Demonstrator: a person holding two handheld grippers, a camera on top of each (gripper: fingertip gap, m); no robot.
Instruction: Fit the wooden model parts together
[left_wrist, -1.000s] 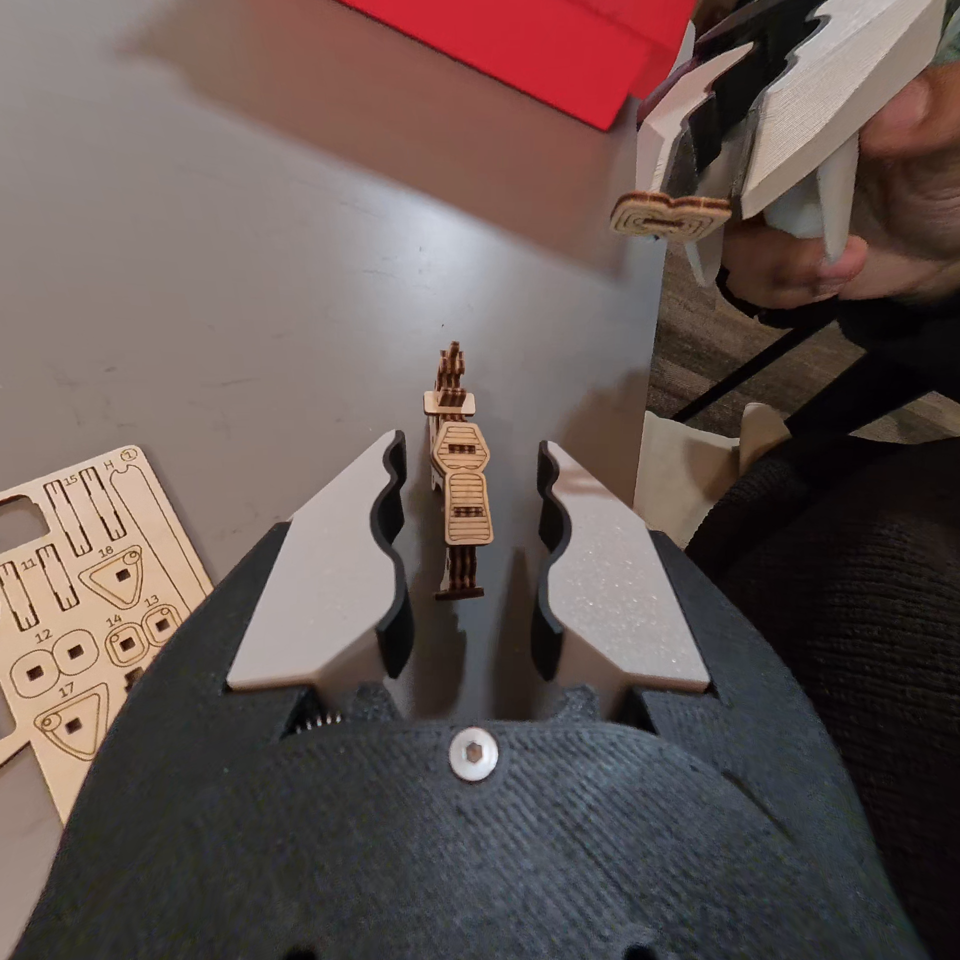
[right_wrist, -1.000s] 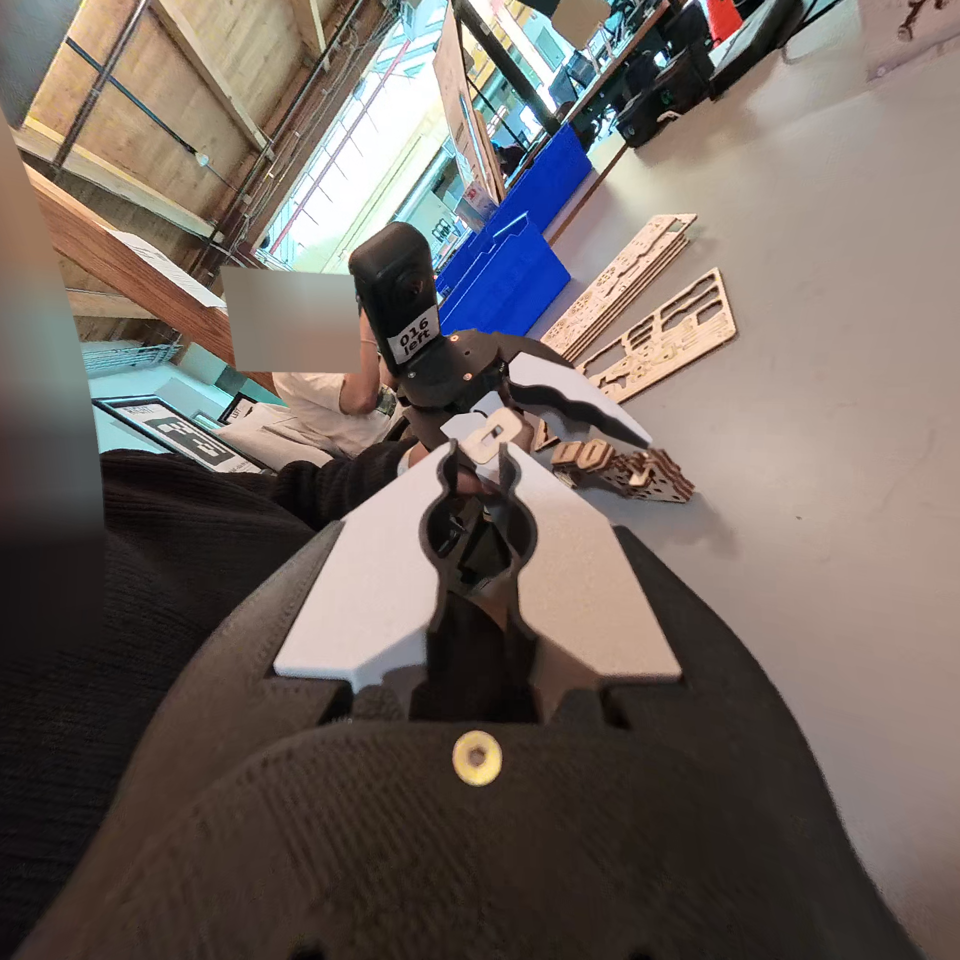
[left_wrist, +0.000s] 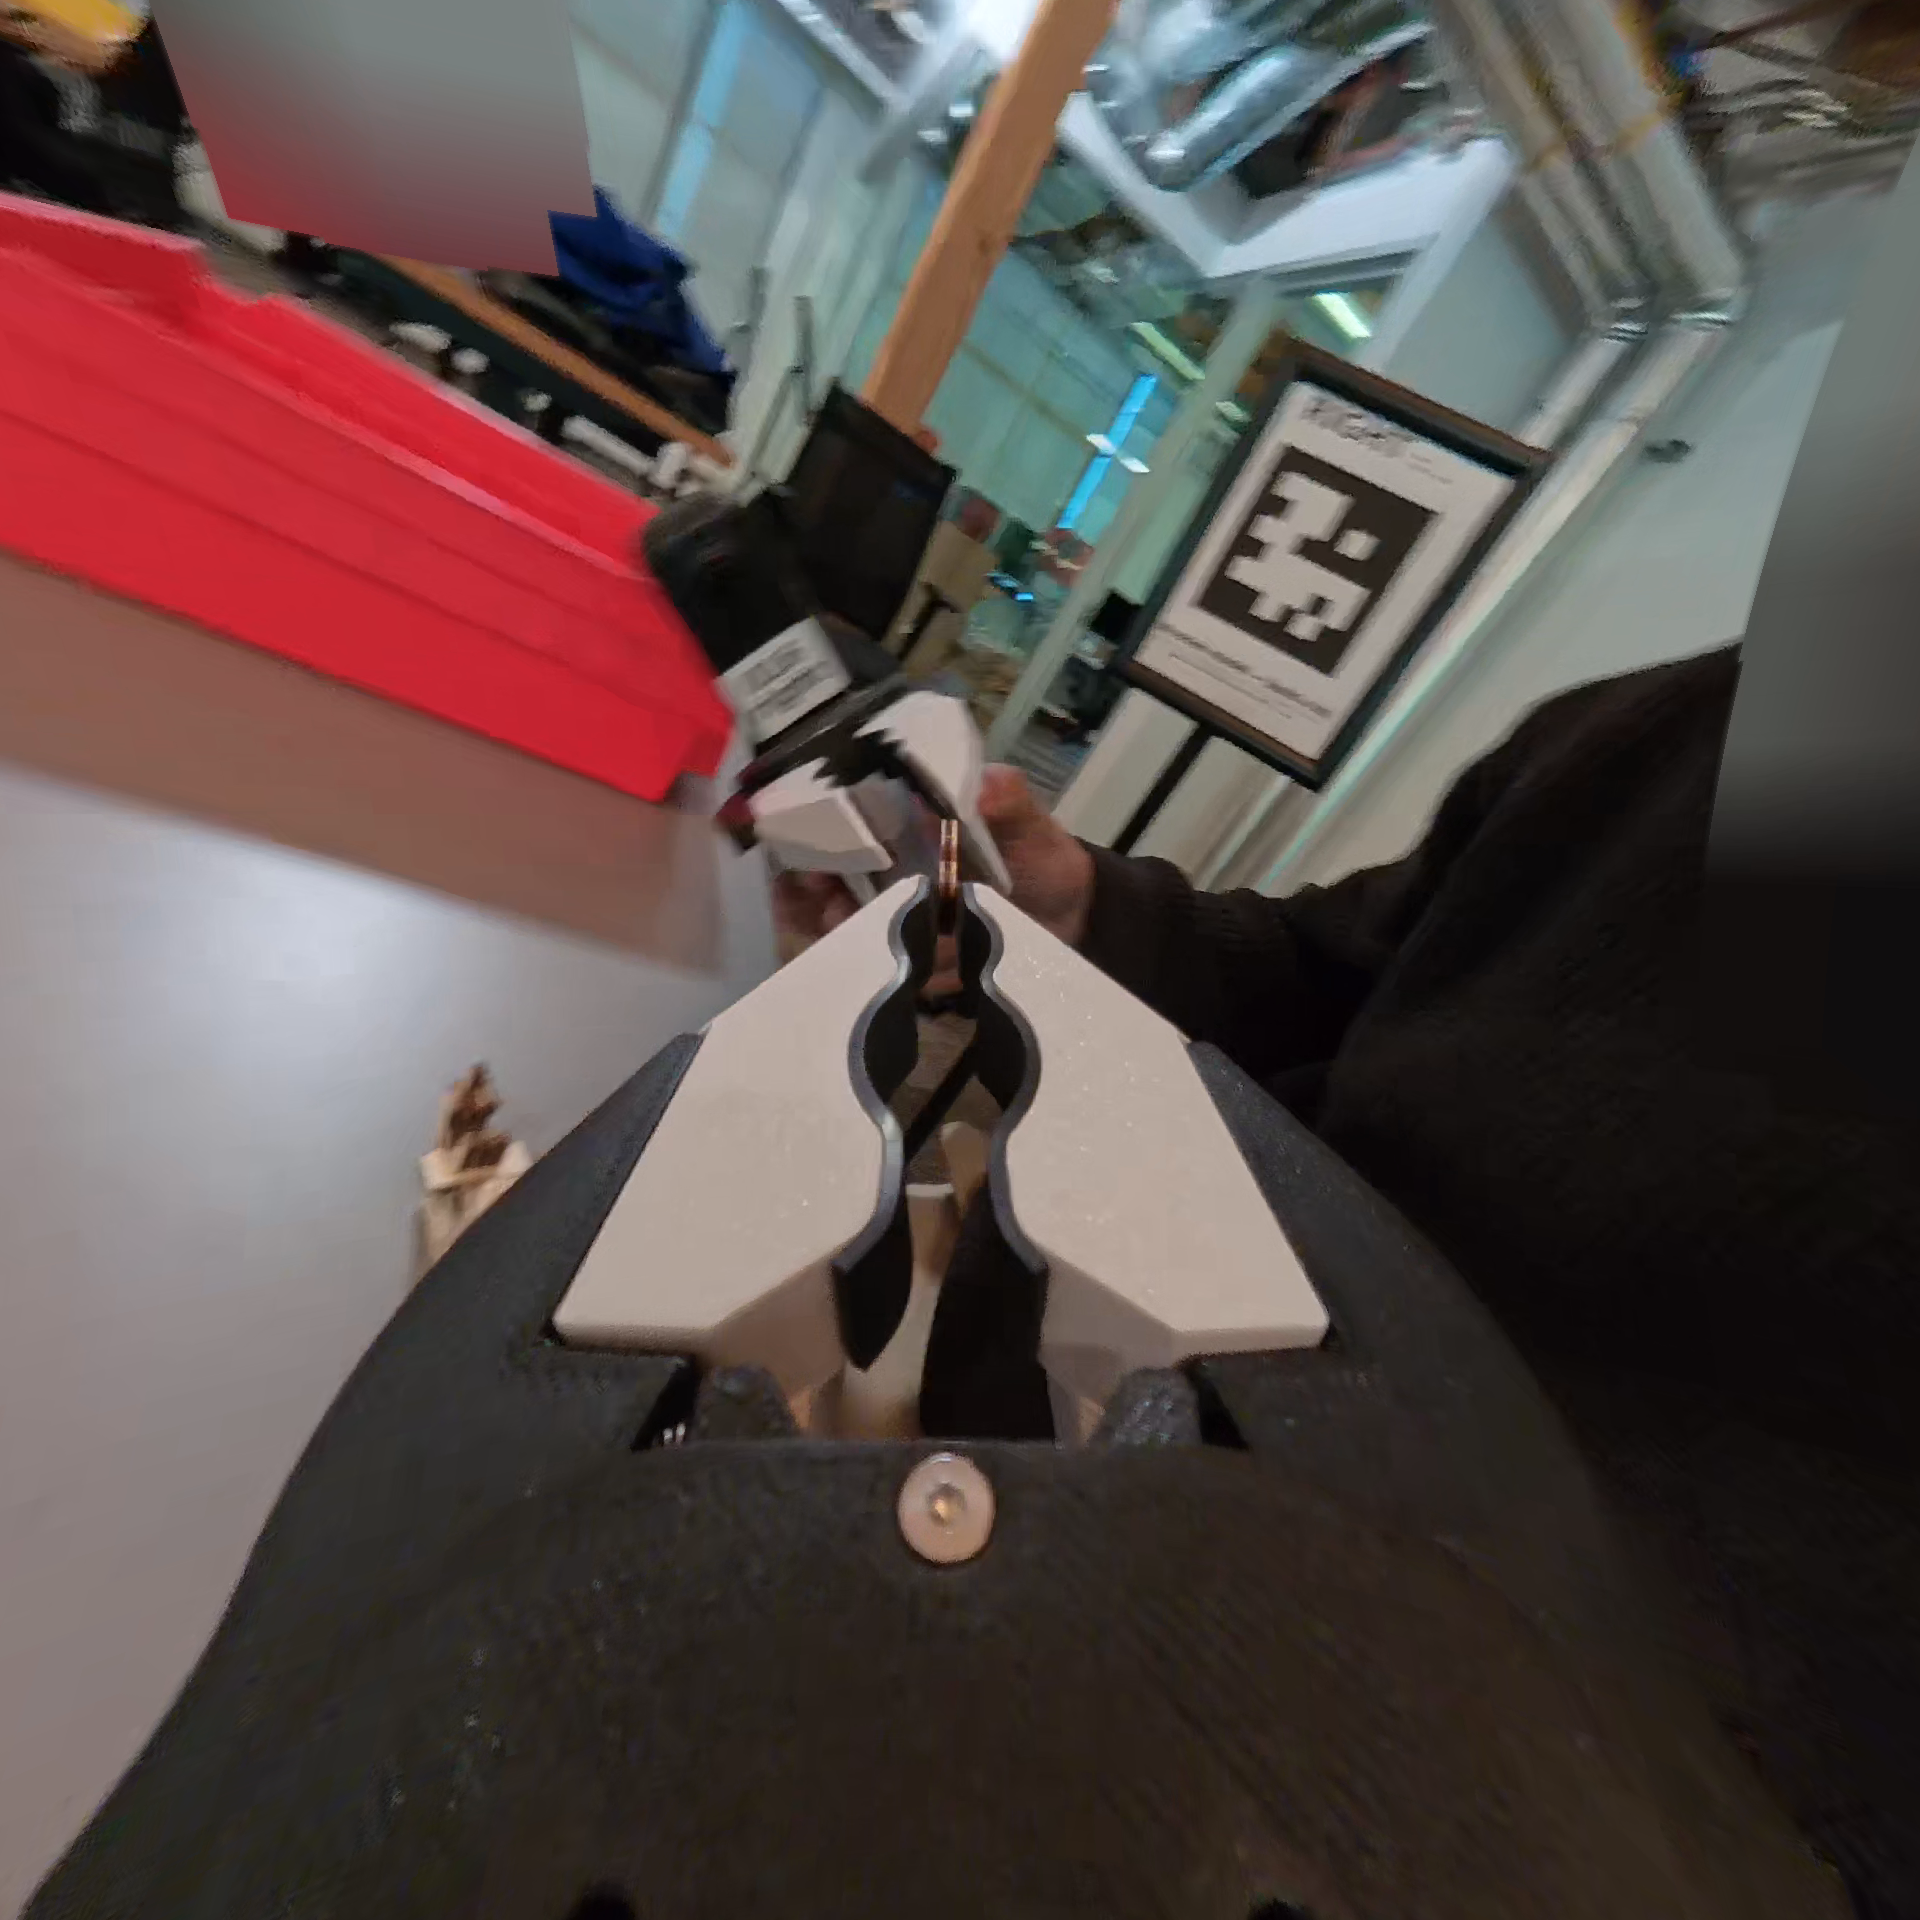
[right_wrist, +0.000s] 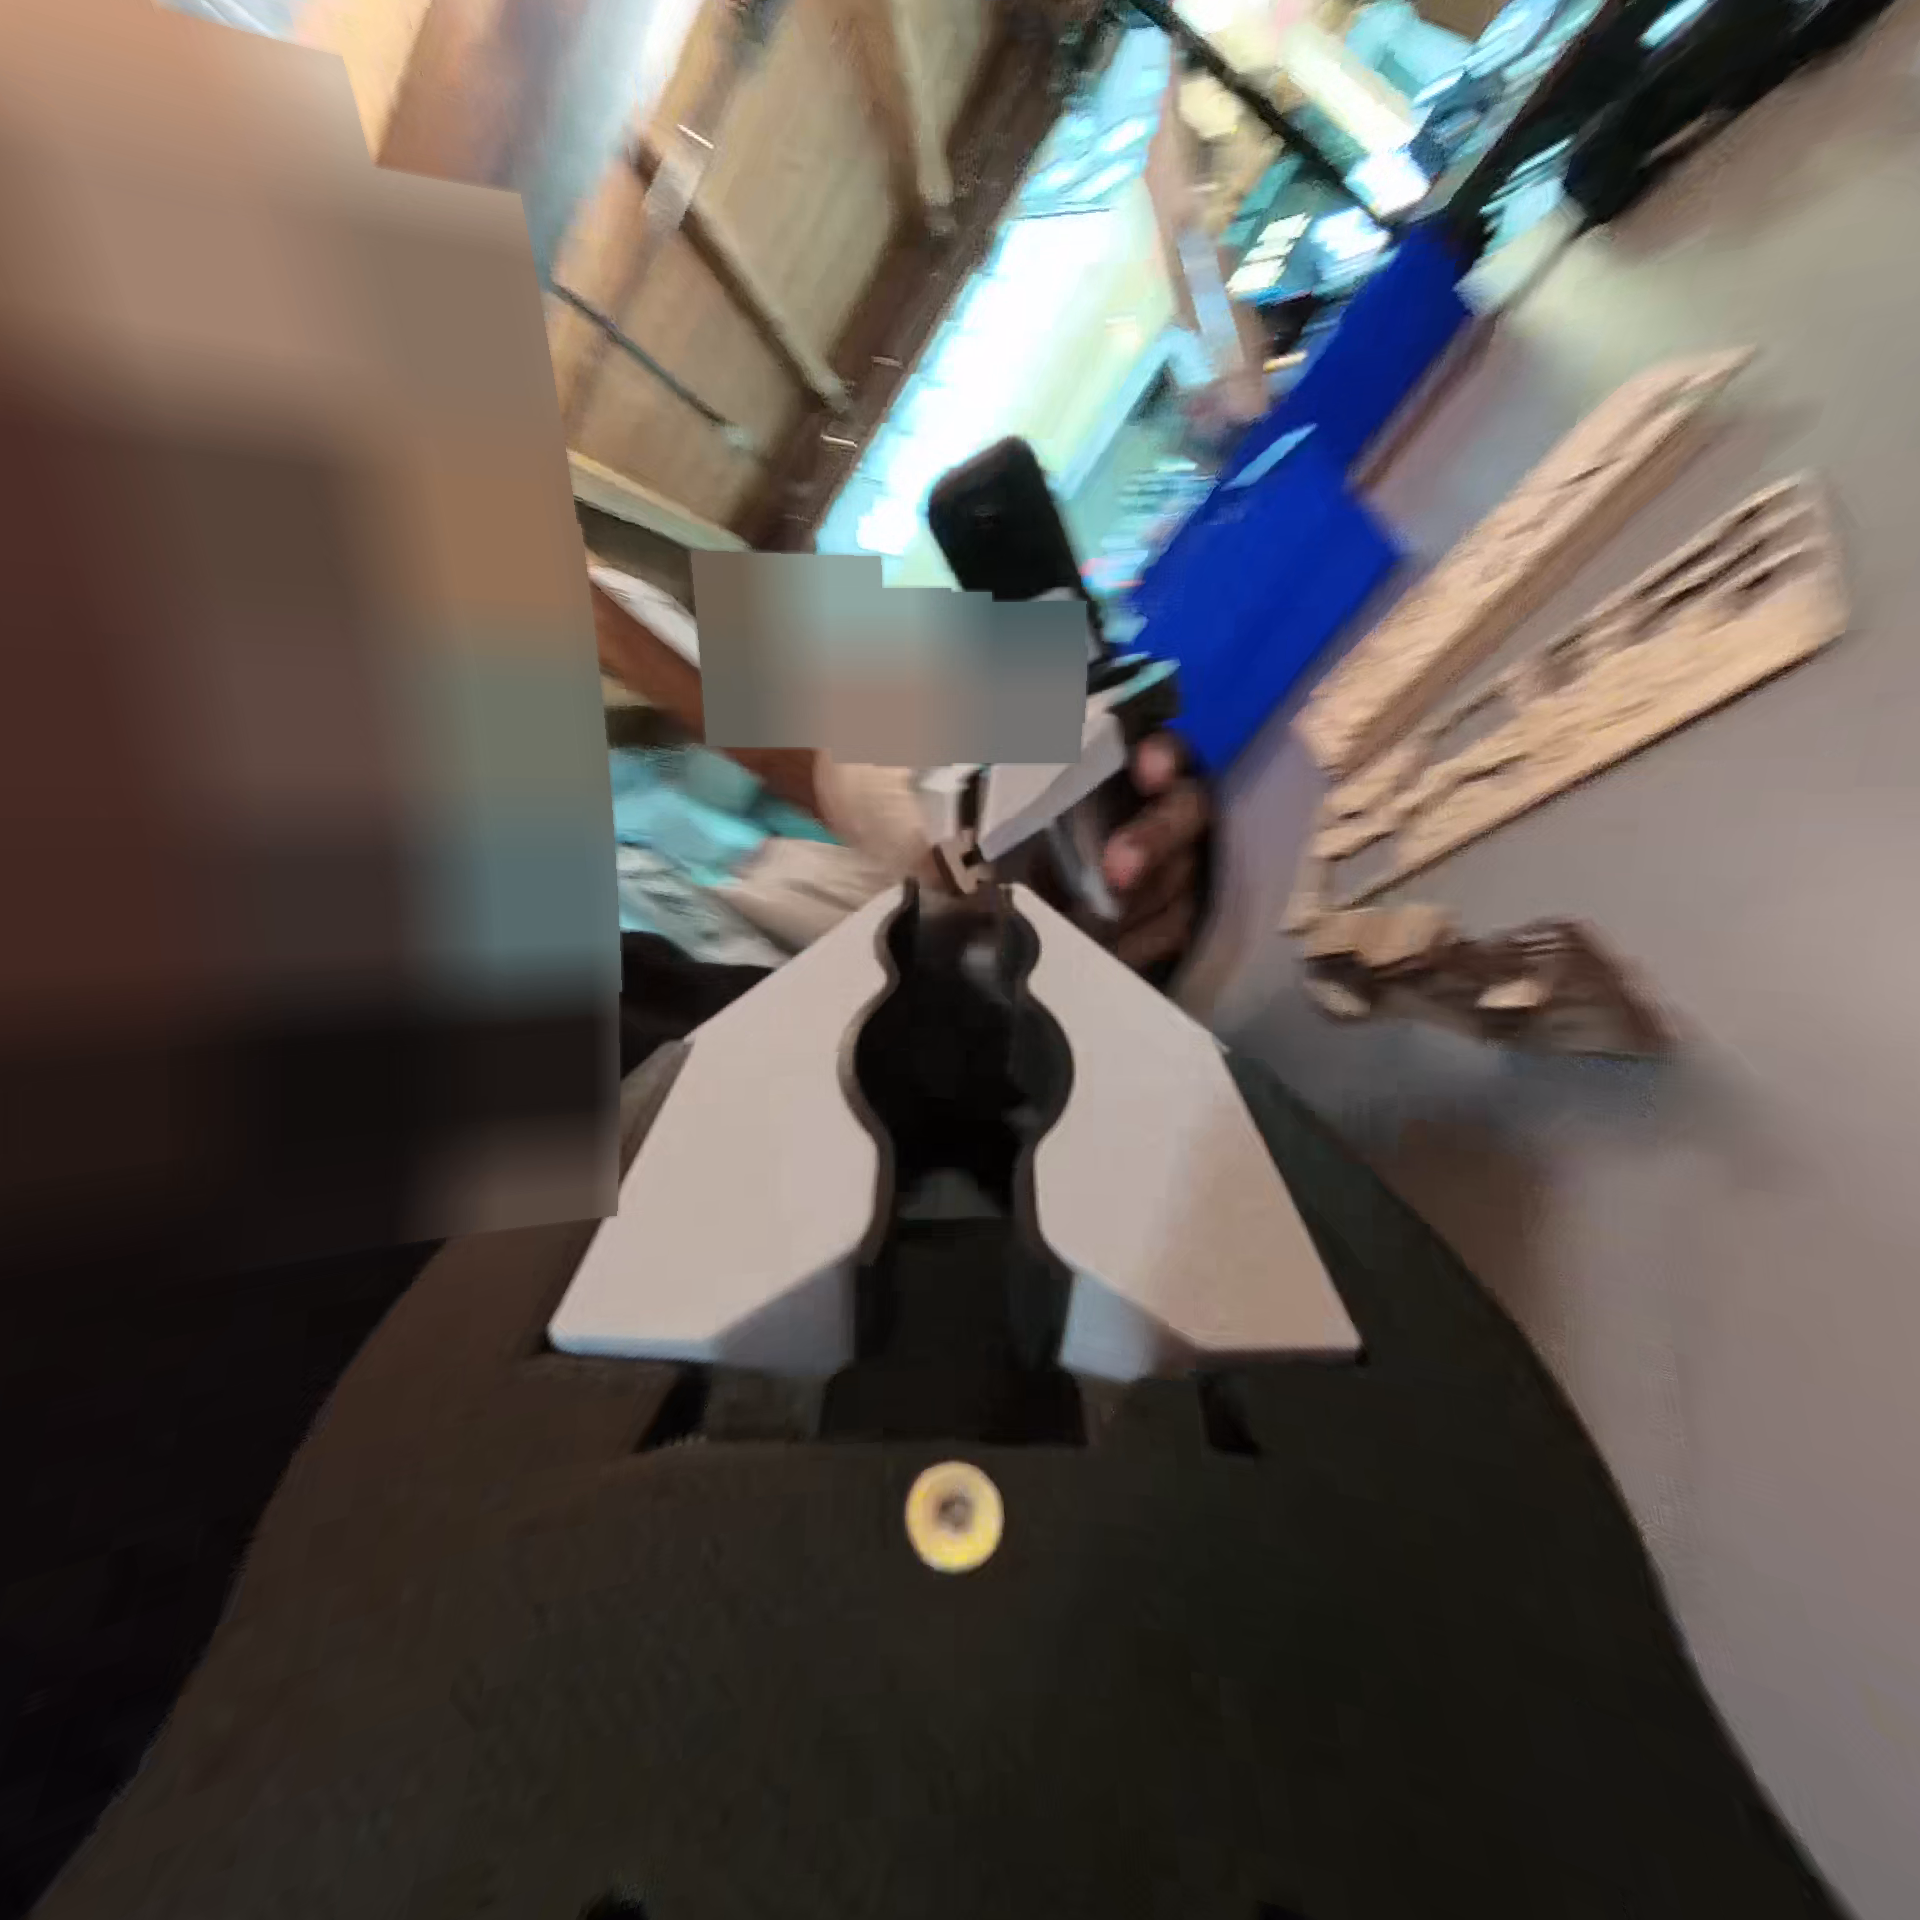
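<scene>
Small flat wooden model piece (left_wrist: 948, 868) sits pinched edge-on in my left gripper (left_wrist: 943, 896); my right gripper's (right_wrist: 958, 902) jaws look nearly closed, grip unclear.

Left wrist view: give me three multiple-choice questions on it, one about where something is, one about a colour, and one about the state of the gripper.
1. Where is the partly built wooden model?
A. On the grey table, left of the gripper
B. On top of the stacked bins
C. Between the gripper's fingers

2. What colour are the stacked bins at the far side of the table?
A. Green
B. Red
C. Yellow

3. How does the left gripper stand?
A. Wide open and empty
B. Shut on nothing
C. Closed on a thin wooden piece at its tips

Answers:
1 A: the partly built wooden model stands on the table, off to the left of the left gripper.
2 B: the stacked bins are plainly red.
3 C: the thin wooden piece shows edge-on, pinched between the fingertips.
</scene>
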